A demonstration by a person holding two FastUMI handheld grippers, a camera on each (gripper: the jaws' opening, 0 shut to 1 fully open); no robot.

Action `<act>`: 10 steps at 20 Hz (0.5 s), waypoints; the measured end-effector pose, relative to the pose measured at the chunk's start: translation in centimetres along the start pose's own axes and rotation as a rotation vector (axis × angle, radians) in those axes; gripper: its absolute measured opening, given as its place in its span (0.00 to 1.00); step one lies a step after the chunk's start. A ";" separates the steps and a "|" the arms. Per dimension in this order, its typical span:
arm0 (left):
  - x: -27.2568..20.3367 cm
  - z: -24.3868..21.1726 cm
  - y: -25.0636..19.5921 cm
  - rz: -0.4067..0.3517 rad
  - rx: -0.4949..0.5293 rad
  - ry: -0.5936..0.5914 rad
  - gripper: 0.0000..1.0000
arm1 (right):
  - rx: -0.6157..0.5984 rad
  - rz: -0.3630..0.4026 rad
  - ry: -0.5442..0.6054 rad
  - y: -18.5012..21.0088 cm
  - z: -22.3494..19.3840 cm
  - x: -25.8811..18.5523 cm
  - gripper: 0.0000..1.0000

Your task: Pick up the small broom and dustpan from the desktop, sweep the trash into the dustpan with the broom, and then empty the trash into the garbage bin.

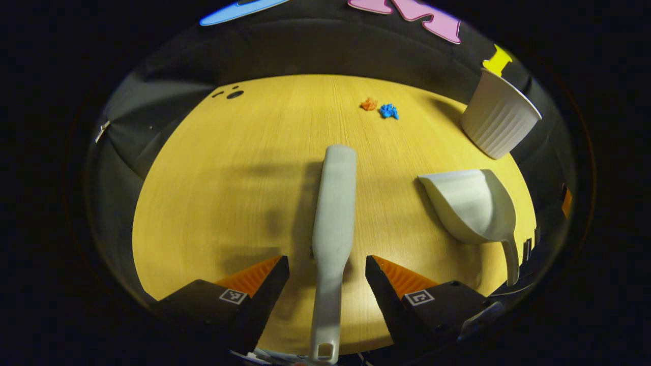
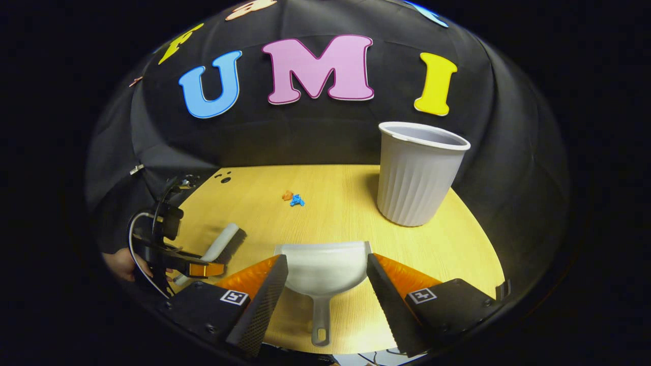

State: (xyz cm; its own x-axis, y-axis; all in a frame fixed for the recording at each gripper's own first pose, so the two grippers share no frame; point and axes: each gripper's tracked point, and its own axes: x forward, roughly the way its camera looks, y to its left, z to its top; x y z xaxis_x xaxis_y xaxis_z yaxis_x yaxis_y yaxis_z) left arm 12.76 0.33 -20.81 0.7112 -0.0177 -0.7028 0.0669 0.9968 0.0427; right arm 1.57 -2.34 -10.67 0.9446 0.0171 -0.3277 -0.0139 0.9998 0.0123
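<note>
Two tools ungrasped. Left gripper view: left gripper (image 1: 327,269) spread wide astride broom (image 1: 333,213) handle, trash (image 1: 381,108) far ahead; best centre, then clamp. Right gripper view: right gripper (image 2: 327,269) gaping around dustpan (image 2: 323,267), bin (image 2: 418,173) ahead-right; should drop back onto handle.

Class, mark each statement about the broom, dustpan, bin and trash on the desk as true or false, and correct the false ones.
1. The left gripper is open with the small broom handle lying between its fingers. True.
2. The dustpan is already lifted off the desktop. False: it lies on the desktop between the fingers of the open right gripper.
3. The garbage bin stands upright on the desktop. True.
4. The trash is inside the dustpan. False: the orange and blue bits lie on the bare desktop, farther back.
5. The garbage bin has tipped over onto the broom. False: it stands apart from the broom.
</note>
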 end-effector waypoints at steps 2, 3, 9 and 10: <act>0.8 0.1 0.3 0.016 0.027 0.025 0.94 | 0.015 -0.009 0.022 -0.5 -0.6 0.2 0.97; 1.3 0.2 0.3 0.021 0.036 0.036 0.94 | 0.021 -0.010 0.035 -0.5 -1.0 0.3 0.98; 2.3 0.8 -0.5 0.024 0.097 0.057 0.70 | 0.013 -0.004 0.105 -0.6 -3.0 0.4 0.99; 2.6 0.8 -0.5 0.022 0.101 0.057 0.66 | 0.011 -0.001 0.112 -0.4 -3.1 0.4 0.99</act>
State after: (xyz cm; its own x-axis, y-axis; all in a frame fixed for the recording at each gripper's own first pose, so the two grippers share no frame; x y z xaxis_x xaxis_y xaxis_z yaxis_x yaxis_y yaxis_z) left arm 15.12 -0.31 -22.03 0.6725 0.0113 -0.7400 0.1237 0.9841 0.1274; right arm 0.95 -2.75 -13.77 0.9021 0.0176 -0.4312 -0.0087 0.9997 0.0225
